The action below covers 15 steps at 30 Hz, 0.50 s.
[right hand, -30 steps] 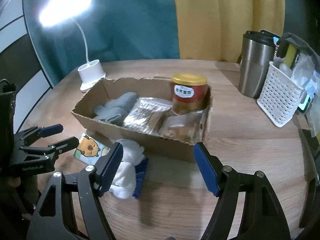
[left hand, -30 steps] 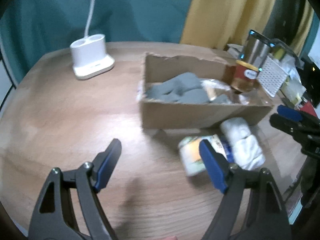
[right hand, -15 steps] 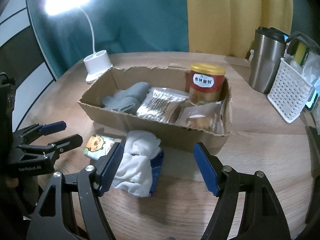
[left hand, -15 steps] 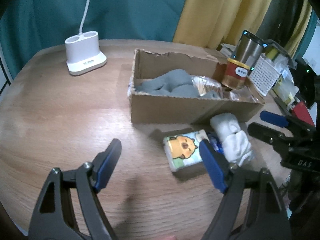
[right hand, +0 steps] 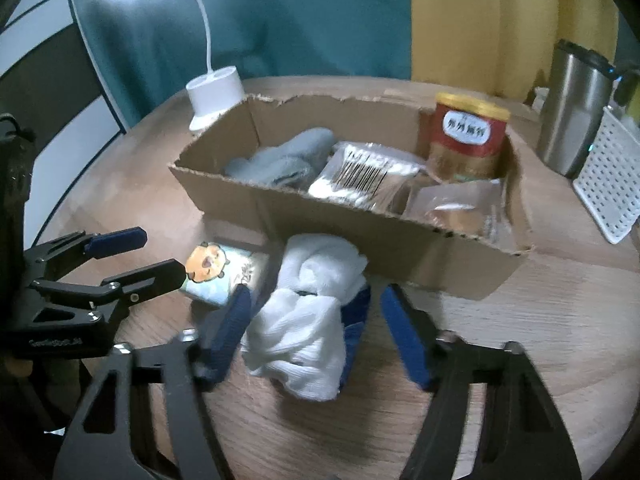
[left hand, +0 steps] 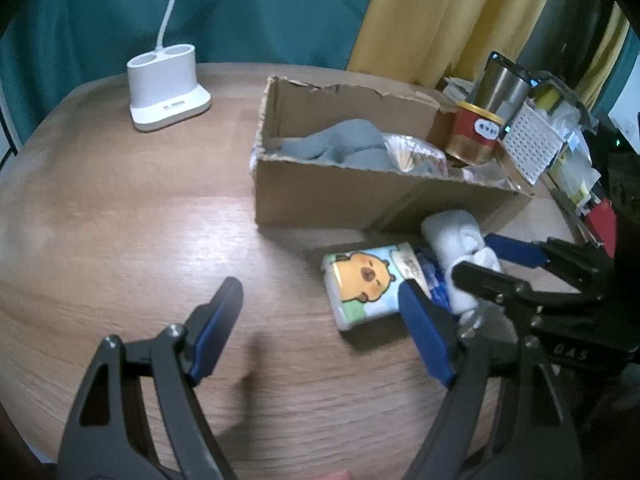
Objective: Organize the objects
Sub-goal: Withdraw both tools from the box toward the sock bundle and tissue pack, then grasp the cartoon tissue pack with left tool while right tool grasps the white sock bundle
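A cardboard box (left hand: 344, 196) (right hand: 360, 236) on the round wooden table holds a grey cloth (right hand: 280, 160), a clear packet of cotton swabs (right hand: 364, 176), a red jar with a gold lid (right hand: 468, 140) and a clear bag (right hand: 460, 212). In front of it lie a tissue pack with a cartoon capybara (left hand: 364, 284) (right hand: 216, 272) and a white rolled cloth on blue fabric (right hand: 308, 316) (left hand: 456, 240). My right gripper (right hand: 316, 332) is open, its jaws on either side of the white cloth. My left gripper (left hand: 320, 320) is open and empty, just left of the tissue pack.
A white lamp base (left hand: 166, 88) (right hand: 216, 92) stands at the back left. A steel tumbler (right hand: 576, 108) and a white perforated basket (right hand: 612, 184) stand right of the box, with clutter behind. The table edge (right hand: 132, 136) curves at the left.
My right gripper has moved forward and down until its jaws flank the white cloth. My left gripper has moved a little closer to the tissue pack. Both stay open.
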Tool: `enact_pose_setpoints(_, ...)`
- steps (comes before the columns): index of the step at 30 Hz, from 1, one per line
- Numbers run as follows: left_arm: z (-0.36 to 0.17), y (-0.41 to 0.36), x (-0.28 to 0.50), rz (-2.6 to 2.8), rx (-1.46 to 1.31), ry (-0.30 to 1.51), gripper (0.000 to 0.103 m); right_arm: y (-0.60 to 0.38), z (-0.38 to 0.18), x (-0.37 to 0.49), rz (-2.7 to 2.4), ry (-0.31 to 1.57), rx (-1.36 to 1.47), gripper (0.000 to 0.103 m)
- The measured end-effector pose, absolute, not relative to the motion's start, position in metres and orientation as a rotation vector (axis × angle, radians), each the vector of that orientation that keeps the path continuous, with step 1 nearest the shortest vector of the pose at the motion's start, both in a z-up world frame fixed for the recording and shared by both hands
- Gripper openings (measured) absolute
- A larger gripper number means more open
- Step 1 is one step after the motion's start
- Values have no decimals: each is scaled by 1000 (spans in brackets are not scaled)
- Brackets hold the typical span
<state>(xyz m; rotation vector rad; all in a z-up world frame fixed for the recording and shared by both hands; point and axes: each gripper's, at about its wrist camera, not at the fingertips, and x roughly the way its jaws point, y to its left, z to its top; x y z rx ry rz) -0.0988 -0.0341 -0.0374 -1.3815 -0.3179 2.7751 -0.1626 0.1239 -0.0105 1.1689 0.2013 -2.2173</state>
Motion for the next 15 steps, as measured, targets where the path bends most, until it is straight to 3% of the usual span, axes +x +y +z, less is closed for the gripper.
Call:
enact_pose_setpoints(2,-38,-31,-101,2769,-1385,-317,81,124,-13,-162,-2202,200,1171,58)
enact_pose_setpoints(4,-38,-27,-103,2764,-1387,-304,81,124,-14,-162,-2188,195,1175,47)
enact_pose_setpoints(15,-44,-1,-117,2719,-1413,-250,81,146,-16,-161,-2181,125,1188,39)
